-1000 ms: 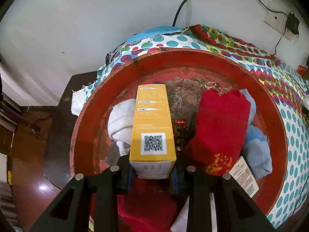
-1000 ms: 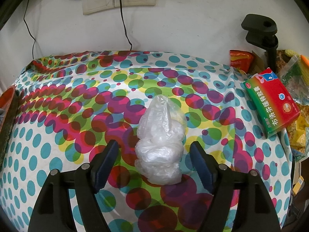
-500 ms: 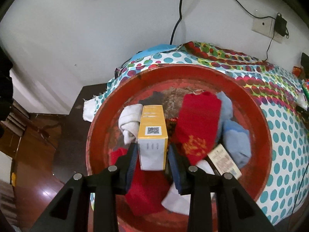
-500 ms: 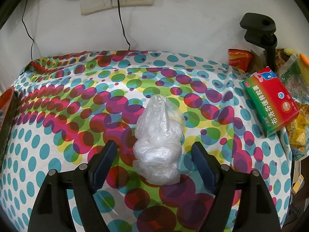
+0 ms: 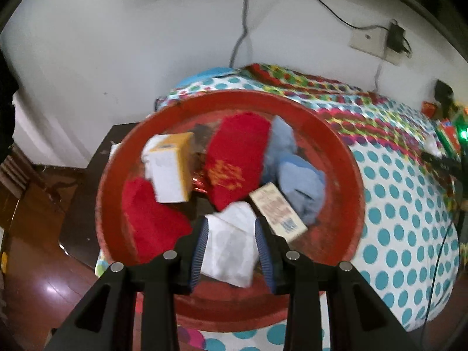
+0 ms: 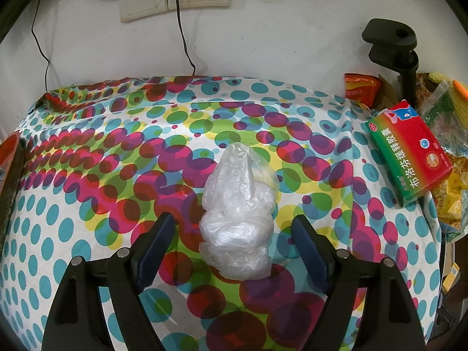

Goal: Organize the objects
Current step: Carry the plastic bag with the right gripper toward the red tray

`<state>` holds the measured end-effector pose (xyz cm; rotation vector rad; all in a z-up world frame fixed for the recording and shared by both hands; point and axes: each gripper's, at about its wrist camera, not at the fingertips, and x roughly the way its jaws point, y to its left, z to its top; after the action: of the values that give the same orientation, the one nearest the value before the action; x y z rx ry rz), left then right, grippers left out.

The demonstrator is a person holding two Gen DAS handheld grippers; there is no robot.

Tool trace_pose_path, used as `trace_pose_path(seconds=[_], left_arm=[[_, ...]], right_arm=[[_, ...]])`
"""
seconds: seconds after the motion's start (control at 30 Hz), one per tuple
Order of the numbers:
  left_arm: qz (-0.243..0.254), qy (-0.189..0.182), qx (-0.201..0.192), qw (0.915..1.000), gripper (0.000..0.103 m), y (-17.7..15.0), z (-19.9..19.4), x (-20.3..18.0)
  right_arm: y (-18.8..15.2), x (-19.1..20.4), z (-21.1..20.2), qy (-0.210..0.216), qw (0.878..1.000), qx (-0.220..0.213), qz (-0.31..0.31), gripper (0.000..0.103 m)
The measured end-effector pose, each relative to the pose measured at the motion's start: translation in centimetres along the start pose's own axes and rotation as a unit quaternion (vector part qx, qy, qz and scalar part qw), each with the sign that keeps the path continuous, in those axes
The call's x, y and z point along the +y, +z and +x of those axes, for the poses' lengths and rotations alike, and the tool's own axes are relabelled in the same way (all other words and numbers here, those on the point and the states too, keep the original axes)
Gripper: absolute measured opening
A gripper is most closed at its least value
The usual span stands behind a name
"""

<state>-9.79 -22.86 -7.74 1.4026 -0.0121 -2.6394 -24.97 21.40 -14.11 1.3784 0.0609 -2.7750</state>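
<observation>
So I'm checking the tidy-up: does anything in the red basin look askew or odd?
Yes. The yellow-and-white cardboard box lies tilted across a white cloth and a red sock in the round red basin, not flat. The basin's floor looks worn and flaking. The left tongs are open above it.

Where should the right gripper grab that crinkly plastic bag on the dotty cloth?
Probably the plastic bag is best taken at its fat bunched lower half, coming straight down over it. The right gripper already has an open finger on each side, so closing there squeezes the thickest part; the thin top would likely slip out.
</observation>
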Motion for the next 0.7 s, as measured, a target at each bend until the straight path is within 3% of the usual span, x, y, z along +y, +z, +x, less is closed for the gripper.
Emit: trace_pose_path(seconds=[0.7], left_arm=[[0.025, -0.029, 0.006, 0.9993, 0.034, -0.9, 0.6, -2.2]], right_arm=[[0.1, 1.0, 0.2, -0.003, 1.000, 0.000, 0.000, 0.079]])
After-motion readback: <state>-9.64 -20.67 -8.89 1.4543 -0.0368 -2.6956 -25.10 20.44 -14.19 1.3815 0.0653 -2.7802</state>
